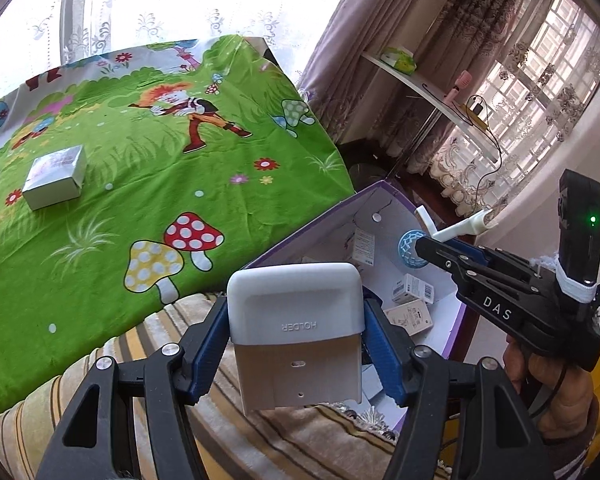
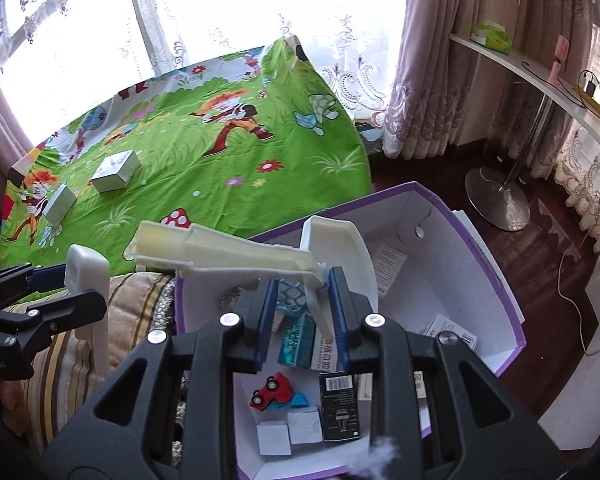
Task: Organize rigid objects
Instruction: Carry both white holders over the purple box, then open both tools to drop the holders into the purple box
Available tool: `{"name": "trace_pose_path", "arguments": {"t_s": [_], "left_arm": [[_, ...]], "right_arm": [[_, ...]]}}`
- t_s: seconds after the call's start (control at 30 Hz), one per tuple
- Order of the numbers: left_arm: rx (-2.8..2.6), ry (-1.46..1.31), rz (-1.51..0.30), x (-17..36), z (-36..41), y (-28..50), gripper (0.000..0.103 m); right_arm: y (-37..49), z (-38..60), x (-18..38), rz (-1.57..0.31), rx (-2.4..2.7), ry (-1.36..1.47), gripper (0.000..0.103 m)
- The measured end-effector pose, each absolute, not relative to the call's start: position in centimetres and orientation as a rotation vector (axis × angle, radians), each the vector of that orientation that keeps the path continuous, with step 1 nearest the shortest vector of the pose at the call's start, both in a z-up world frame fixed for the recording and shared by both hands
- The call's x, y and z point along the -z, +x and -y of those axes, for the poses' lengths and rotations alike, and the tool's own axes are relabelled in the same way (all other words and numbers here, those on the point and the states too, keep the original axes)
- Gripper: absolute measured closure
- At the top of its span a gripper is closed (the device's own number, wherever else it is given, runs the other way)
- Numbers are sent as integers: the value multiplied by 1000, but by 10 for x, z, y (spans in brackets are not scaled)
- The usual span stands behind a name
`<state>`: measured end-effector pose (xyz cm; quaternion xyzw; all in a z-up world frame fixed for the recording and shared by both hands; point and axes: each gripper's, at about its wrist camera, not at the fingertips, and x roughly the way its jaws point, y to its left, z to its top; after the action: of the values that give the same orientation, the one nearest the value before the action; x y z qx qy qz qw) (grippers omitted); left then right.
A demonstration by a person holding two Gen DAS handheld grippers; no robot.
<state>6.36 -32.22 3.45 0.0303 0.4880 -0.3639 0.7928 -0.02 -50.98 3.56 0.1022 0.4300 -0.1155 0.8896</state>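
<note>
Left gripper (image 1: 296,344): jaws partly spread, blue pads pressed on both sides of a white-and-grey holder (image 1: 294,328). The piece has a rounded white cap marked "HOLDER" and a flat grey lower plate with small holes. It hangs over the striped cushion (image 1: 260,440), just left of the purple-edged box (image 1: 456,344).

Right gripper (image 2: 302,304): jaws drawn close together, pinching the thin stem of a cream plastic tool (image 2: 228,254). The tool has a long flat handle running to the left and a curved scoop-like end above the box (image 2: 512,312). A blue lattice ball (image 2: 290,296) shows between the pads; whether it touches them, I cannot tell.

Only the left wrist view shows the hand (image 1: 556,376) gripping the right gripper's handle, and the green light on its mounted device.

Only the right wrist view shows the box floor: a red toy car (image 2: 272,390), a black carton (image 2: 340,406), white cubes (image 2: 290,430), and a teal carton (image 2: 296,340).

Two silver boxes (image 2: 114,176) lie far left on the green cartoon sheet (image 2: 220,184).
</note>
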Motion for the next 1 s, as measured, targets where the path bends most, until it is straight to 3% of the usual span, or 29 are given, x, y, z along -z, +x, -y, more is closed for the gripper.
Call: {"name": "trace_pose_path", "arguments": {"t_s": [0.33, 0.5, 1.0], "left_arm": [[817, 82, -1075, -28, 352, 69, 37], [811, 61, -1085, -26, 349, 73, 32], [783, 31, -1070, -29, 328, 79, 32]], "right_arm": [[-7, 533, -31, -919, 330, 210, 72], [-10, 537, -32, -906, 336, 230, 45], [3, 511, -39, -907, 281, 189, 44]]}}
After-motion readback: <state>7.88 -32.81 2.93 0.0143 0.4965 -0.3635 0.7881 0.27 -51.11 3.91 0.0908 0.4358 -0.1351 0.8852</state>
